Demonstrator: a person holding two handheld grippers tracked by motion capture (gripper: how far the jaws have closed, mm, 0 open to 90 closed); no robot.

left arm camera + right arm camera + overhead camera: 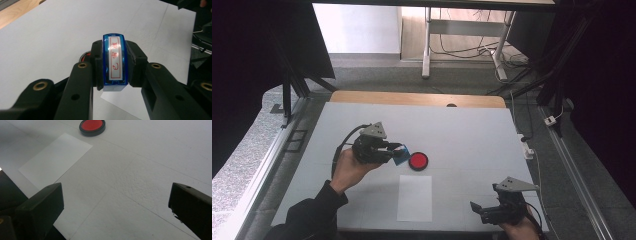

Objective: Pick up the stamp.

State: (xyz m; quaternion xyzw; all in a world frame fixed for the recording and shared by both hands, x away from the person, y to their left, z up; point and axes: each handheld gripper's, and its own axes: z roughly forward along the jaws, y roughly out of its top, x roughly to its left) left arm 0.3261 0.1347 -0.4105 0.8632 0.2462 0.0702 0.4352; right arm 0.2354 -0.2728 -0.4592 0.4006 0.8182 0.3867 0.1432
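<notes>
Landmark for all positions: white paper sheet (414, 198), lying flat on the grey-white table (472, 125).

Nearest the person, right of the sheet and close to the table's near edge: right gripper (476, 207), held in the person's right hand (522, 229). Jaws spread wide, nothing between them. In the right gripper view the two black jaws frame bare table surface, with the sheet (56, 160) ahead to the left and the ink pad (92, 127) beyond its far corner.

Beyond the sheet's far edge, just past its right corner: round black ink pad (418, 161) with red ink surface, lid off, resting on the table.

Beyond the sheet's far left corner, just left of the ink pad: left gripper (399, 152), gripped by the left hand (347, 169), dark sleeve visible. Jaws closed tightly on a blue stamp (115, 62). In the left gripper view the stamp stands upright between the pads, its white label with red characters facing the camera. In the high view the stamp (402, 155) sits next to the pad; contact between them cannot be told.
</notes>
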